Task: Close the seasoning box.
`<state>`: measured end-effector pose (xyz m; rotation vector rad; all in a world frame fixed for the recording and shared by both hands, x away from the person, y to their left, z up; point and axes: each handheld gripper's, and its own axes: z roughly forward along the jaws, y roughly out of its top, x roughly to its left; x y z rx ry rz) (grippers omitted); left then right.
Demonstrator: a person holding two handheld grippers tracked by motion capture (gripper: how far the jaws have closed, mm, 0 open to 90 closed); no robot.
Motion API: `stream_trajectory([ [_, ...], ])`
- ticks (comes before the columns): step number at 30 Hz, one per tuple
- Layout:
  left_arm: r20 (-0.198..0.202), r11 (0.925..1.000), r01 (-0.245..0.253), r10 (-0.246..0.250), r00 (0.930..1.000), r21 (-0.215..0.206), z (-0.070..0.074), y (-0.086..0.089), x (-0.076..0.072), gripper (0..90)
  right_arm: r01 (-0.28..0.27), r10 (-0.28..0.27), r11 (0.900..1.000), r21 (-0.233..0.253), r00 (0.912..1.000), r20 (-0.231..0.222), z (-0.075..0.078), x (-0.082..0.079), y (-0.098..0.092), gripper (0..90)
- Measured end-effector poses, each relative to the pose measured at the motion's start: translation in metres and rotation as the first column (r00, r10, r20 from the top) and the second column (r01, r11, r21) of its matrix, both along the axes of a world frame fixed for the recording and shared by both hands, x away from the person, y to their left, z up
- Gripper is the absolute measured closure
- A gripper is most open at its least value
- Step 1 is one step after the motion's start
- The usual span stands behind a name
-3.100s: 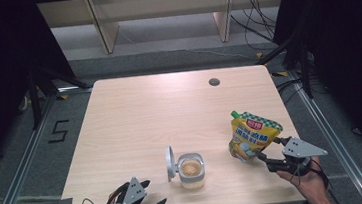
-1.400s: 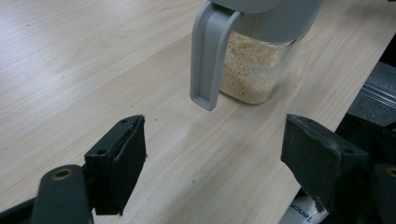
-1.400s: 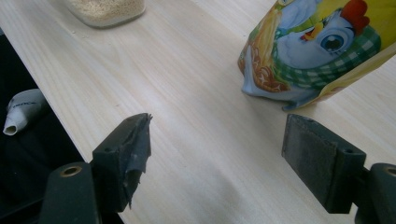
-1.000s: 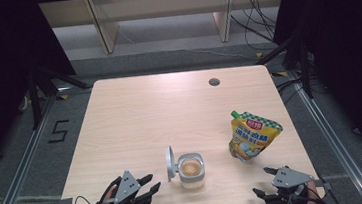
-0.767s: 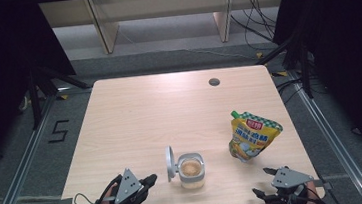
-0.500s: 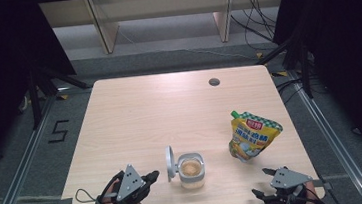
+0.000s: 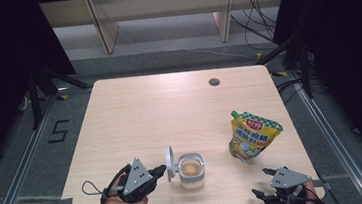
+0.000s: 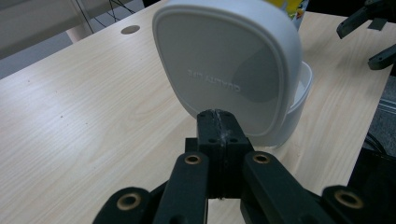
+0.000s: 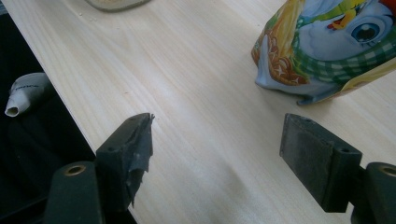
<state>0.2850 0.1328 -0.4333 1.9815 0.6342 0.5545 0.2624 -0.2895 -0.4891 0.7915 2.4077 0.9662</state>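
A small white container (image 7: 191, 171) of beige contents stands near the table's front edge, its hinged lid (image 7: 170, 163) open and upright on its left side. In the left gripper view the lid's back (image 8: 224, 65) looms just past my left gripper (image 8: 218, 116), whose jaws are shut with nothing between them, tips at or touching the lid. The same gripper (image 7: 160, 171) lies left of the container. A yellow cartoon-printed spout pouch (image 7: 252, 135) stands to the right. My right gripper (image 9: 219, 140) is open and empty, short of the pouch (image 9: 327, 46), down at the front edge (image 7: 263, 183).
The light wooden table (image 7: 160, 114) has a round cable hole (image 7: 213, 81) at the back right. Its front edge runs just behind both hands. Dark floor and metal rails surround it, with shelving legs beyond the far edge.
The right gripper has let go of the pouch and drawn back to the front edge. The left gripper has slid right, up to the open lid.
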Motion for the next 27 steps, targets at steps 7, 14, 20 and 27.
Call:
stream_trajectory([
  [7,0.010,0.9998,0.015,-0.015,0.9998,0.009,0.002,-0.002,0.001,88.9,0.003,-0.003,1.000,0.000,1.0000,-0.005,0.000,0.000,0.001,26.5],
  [14,-0.001,0.9999,0.011,-0.011,0.9999,-0.001,0.001,-0.005,0.001,88.7,0.002,-0.002,1.000,0.003,1.0000,-0.009,0.000,-0.001,0.001,26.5],
  [20,0.001,0.9998,0.018,-0.018,0.9998,0.001,0.003,-0.008,0.001,88.5,0.001,-0.001,1.000,0.002,1.0000,-0.007,0.000,-0.001,0.001,26.5],
  [27,0.007,0.9999,0.016,-0.016,0.9998,0.006,0.003,-0.010,0.002,88.3,0.001,-0.001,1.000,0.004,0.9999,-0.010,0.000,-0.001,0.001,26.5],
])
